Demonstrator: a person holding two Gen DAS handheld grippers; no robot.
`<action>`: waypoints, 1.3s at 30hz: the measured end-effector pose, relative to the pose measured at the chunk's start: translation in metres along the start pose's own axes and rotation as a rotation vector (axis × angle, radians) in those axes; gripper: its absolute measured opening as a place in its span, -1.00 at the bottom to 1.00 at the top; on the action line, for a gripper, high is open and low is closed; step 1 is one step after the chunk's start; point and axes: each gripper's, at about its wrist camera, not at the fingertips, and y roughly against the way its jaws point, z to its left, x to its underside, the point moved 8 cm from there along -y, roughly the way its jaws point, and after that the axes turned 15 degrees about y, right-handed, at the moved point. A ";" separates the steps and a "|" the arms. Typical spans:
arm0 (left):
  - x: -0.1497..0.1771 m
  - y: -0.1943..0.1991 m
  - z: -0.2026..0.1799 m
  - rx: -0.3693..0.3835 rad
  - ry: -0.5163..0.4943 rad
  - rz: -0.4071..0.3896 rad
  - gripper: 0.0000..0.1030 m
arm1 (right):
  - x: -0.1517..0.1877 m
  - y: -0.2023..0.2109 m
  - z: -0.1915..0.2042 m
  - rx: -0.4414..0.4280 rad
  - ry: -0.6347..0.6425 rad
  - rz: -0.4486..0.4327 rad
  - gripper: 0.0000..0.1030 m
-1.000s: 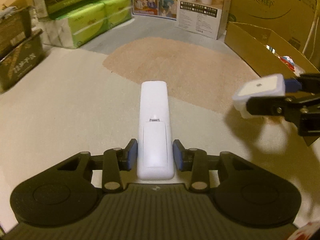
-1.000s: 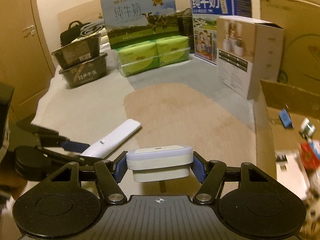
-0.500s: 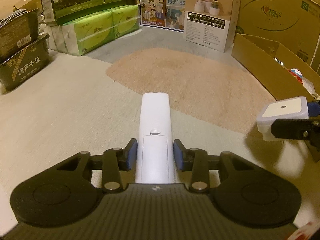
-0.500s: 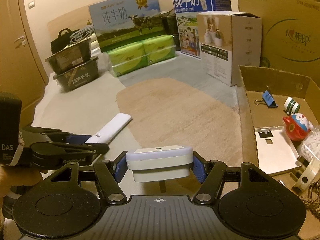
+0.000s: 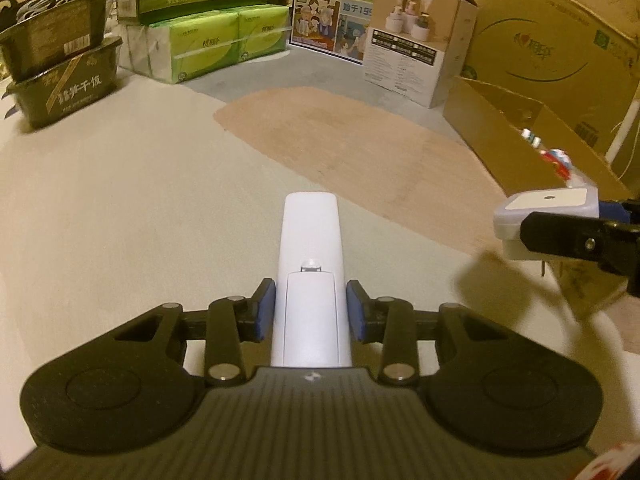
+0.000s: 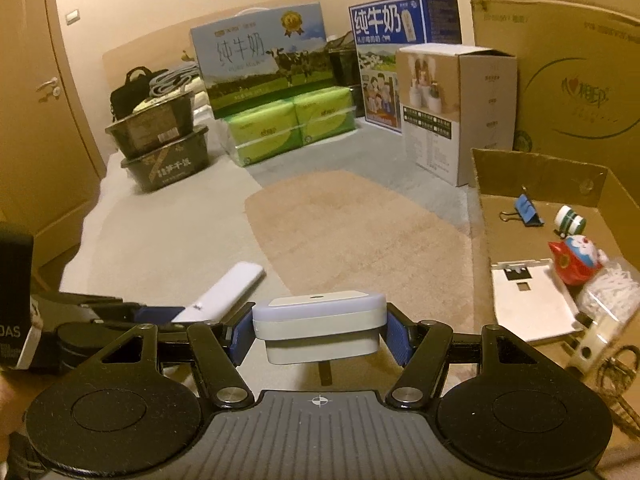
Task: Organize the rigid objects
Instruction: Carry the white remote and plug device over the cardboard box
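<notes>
Left gripper [image 5: 310,314] clamped on a long white remote [image 5: 311,280], blue pads [image 5: 265,310] pressed to both sides near its battery-cover end, back side up, far end sticking out forward over the pale carpet [image 5: 120,208]. From the right wrist view the same remote shows at lower left, angled up toward the tan rug [image 6: 360,236], with the left gripper's black frame beside it. Right gripper [image 6: 320,330] closed on a small white plug-in device [image 6: 320,324], flat pale top face with a tiny dark dot, a prong hanging down under it; pads touching both short ends. In the left wrist view that device sits at the right edge, held off the floor with its shadow on the carpet below, just in front of the open cardboard box [image 5: 496,136]. Box is low, brown, on the right side of the rug; inside it: blue binder clip [image 6: 528,210], small green-and-white roll [image 6: 570,220], red and blue Doraemon figure [image 6: 576,260], white flat plate [image 6: 532,300], bag of white shredded stuff [image 6: 612,292]. Background: white product box [image 6: 452,112] just behind the cardboard box, blue milk carton [image 6: 400,52], cow-print milk carton [image 6: 264,64] on top of green tissue packs [image 6: 288,124], two stacked black food tubs [image 6: 164,148] at left, big cardboard carton [image 6: 560,60] at far right, wooden door [image 6: 36,120] at left. Both grippers near each other, not touching.
</notes>
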 end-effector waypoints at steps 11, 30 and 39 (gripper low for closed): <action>0.031 0.046 -0.029 0.029 0.034 0.008 -0.34 | 0.023 0.066 0.001 0.035 -0.002 -0.022 0.27; 0.053 0.089 -0.115 0.160 -0.013 0.011 -0.34 | 0.069 0.150 -0.048 0.186 -0.077 -0.025 0.27; 0.053 0.092 -0.151 0.223 -0.042 0.024 -0.34 | 0.081 0.168 -0.079 0.261 -0.123 0.005 0.27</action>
